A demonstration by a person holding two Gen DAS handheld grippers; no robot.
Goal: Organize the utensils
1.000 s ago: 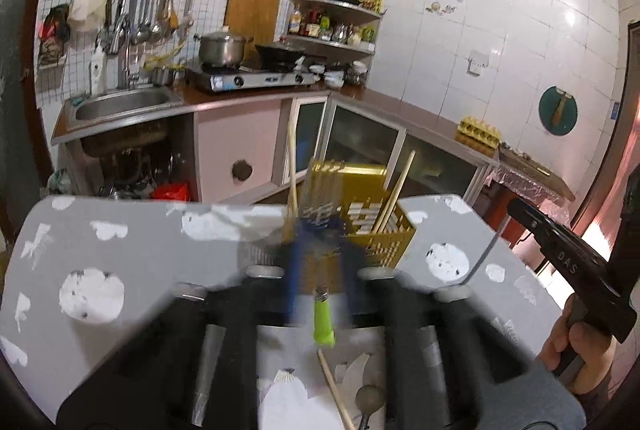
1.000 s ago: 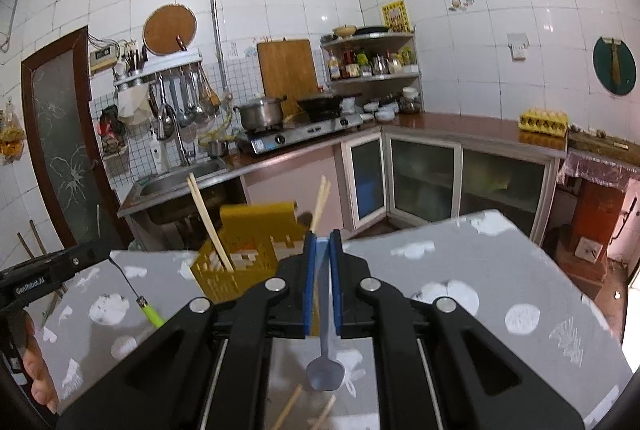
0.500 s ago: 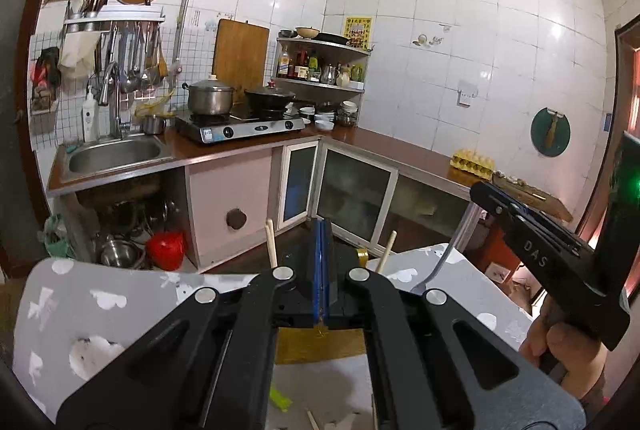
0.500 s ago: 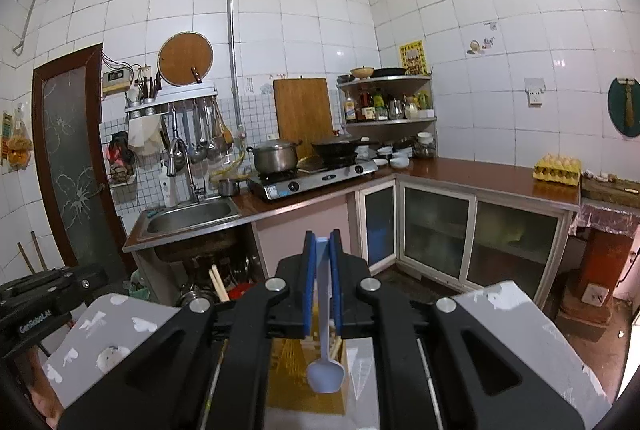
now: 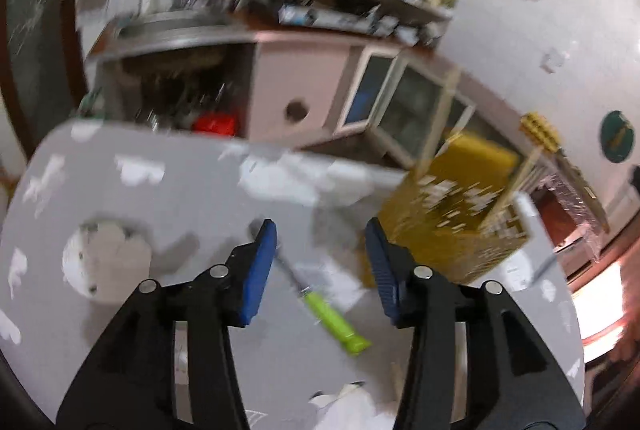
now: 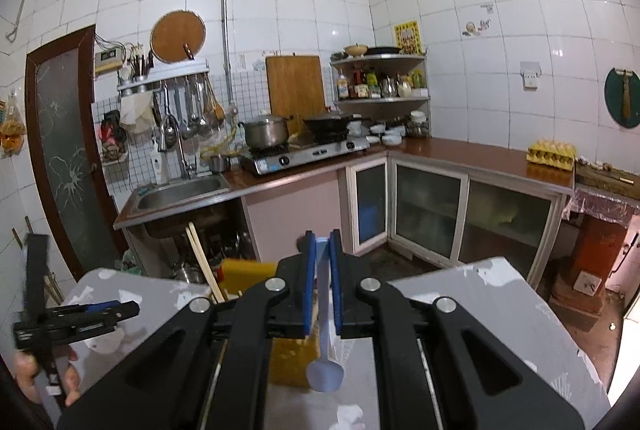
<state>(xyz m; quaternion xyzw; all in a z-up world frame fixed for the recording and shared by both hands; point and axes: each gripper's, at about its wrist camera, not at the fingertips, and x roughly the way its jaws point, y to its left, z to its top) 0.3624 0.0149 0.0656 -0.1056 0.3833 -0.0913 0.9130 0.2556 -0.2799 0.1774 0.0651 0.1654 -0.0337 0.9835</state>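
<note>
Grey white-patched table [image 5: 168, 197] before tiled kitchen [image 6: 304, 9]

The left gripper [image 5: 320, 242] is tilted downward, its jaws opening — nothing is caught between them. The right gripper [image 6: 322, 284] is held nearly level, clamped shut, gripping something — a hand [image 6: 48, 378] is seen lower left.

Yellow slotted utensil basket [image 5: 448, 226] stands on the grey table, wooden chopsticks [image 5: 516, 181] leaning inside; green-handled tool [image 5: 334, 322] lies flat beside it; pale blue spoon [image 6: 325, 370] hangs bowl-down, pinched.
</note>
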